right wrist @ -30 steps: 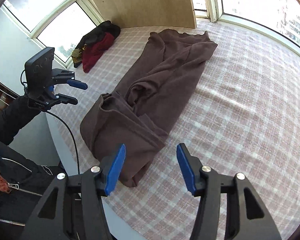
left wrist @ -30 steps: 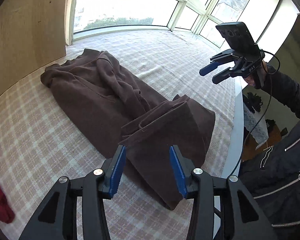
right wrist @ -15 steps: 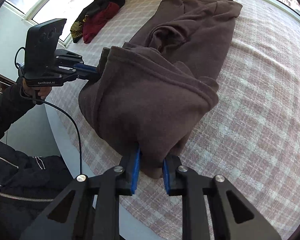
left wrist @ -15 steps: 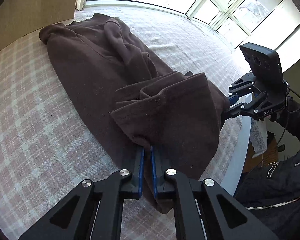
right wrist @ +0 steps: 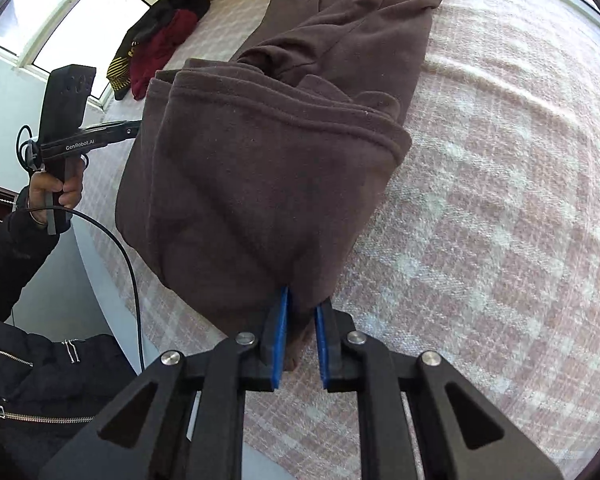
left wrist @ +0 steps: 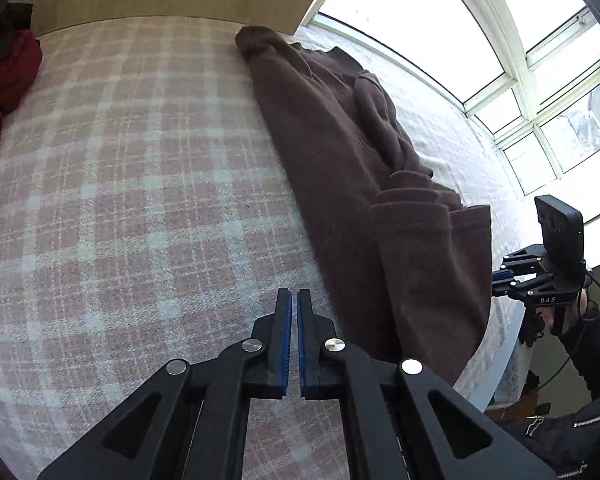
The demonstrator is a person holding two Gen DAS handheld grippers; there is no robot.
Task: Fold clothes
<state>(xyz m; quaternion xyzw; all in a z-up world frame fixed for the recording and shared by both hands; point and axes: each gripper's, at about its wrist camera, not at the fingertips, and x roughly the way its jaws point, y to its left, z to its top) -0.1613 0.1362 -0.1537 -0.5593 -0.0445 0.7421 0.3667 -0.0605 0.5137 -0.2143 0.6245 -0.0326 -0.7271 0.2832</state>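
Brown garment (right wrist: 260, 180) at bed's (left wrist: 140, 200) near edge, corner clamped in just-closing right gripper (right wrist: 303, 300), left gripper (left wrist: 294, 300) shut empty beside it: risk of one-sided lift, fold dragging askew.

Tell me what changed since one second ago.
Both grippers, open before, came down to the brown garment. The right gripper has just been closing and pinches its end; the left gripper is shut, no cloth visible in it. The garment stays on the plaid cover.

Checked bedspread (left wrist: 132, 208) lies bare between brown garment (left wrist: 340, 152) and red clothes (left wrist: 4, 80).
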